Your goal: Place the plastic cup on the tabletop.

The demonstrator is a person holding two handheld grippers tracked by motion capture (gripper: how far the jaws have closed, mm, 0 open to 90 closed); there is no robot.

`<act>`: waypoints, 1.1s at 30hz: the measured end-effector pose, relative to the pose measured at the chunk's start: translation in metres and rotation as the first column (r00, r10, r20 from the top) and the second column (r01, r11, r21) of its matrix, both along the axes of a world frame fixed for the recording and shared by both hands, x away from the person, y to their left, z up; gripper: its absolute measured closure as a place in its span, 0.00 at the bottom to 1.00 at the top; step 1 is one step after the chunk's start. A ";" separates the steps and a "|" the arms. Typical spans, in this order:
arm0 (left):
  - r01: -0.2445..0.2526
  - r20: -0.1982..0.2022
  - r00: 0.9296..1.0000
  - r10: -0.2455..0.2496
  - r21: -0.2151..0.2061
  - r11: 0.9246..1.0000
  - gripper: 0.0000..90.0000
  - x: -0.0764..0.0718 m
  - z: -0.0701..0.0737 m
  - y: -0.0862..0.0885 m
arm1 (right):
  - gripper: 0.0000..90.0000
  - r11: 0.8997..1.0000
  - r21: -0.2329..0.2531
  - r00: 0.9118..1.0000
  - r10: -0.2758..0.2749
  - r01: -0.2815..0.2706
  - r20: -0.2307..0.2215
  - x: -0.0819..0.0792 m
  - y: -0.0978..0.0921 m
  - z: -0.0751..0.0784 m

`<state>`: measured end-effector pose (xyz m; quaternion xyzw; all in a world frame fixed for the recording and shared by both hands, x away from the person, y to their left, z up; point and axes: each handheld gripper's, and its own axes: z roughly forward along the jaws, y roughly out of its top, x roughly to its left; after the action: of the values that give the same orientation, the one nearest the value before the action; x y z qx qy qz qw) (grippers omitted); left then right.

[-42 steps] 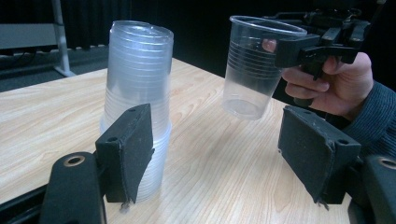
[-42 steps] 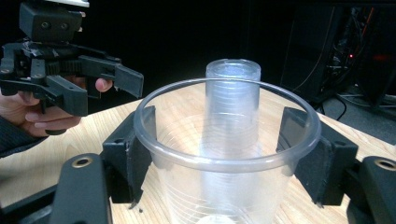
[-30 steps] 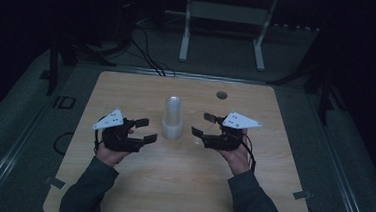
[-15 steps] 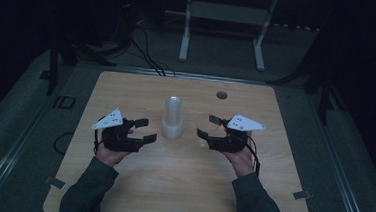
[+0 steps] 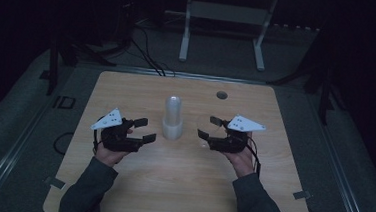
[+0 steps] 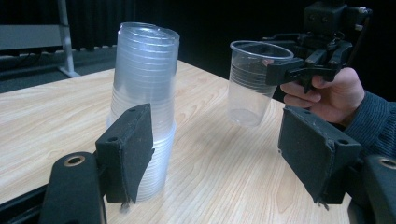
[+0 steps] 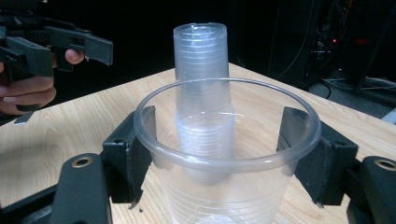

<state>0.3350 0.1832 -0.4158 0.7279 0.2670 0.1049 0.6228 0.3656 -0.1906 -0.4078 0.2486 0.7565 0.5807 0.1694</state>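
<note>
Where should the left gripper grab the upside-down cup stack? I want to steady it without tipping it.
Grip the cup stack low, around the wider rim section near the table, coming in level from its left side, where the left gripper already faces it with jaws open. The stack is tall and narrows upward, so a high grip would likely lever it over.

No legible text, label, brand, number or sign anywhere in these dim views.
</note>
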 end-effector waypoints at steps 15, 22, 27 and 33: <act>0.000 0.000 1.000 0.000 -0.001 1.000 0.29 0.000 0.000 0.000 | 0.31 1.000 -0.005 0.999 -0.024 0.024 -0.021 0.001 -0.009 -0.010; 0.000 0.000 1.000 0.000 -0.001 1.000 0.29 0.000 0.000 0.000 | 0.31 0.999 -0.012 0.999 -0.034 0.034 -0.033 0.002 -0.013 -0.015; 0.000 0.000 1.000 0.000 -0.001 1.000 0.29 0.000 0.000 -0.001 | 0.31 0.999 -0.015 0.998 -0.042 0.042 -0.036 0.002 -0.015 -0.017; 0.001 0.002 1.000 -0.001 0.001 1.000 0.29 -0.001 0.001 0.000 | 0.31 0.998 -0.028 0.998 -0.054 0.052 -0.041 0.004 -0.016 -0.021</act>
<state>0.3344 0.1828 -0.4151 0.7281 0.2661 0.1053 0.6229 0.3692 -0.2070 -0.4288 0.2783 0.7609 0.5603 0.1723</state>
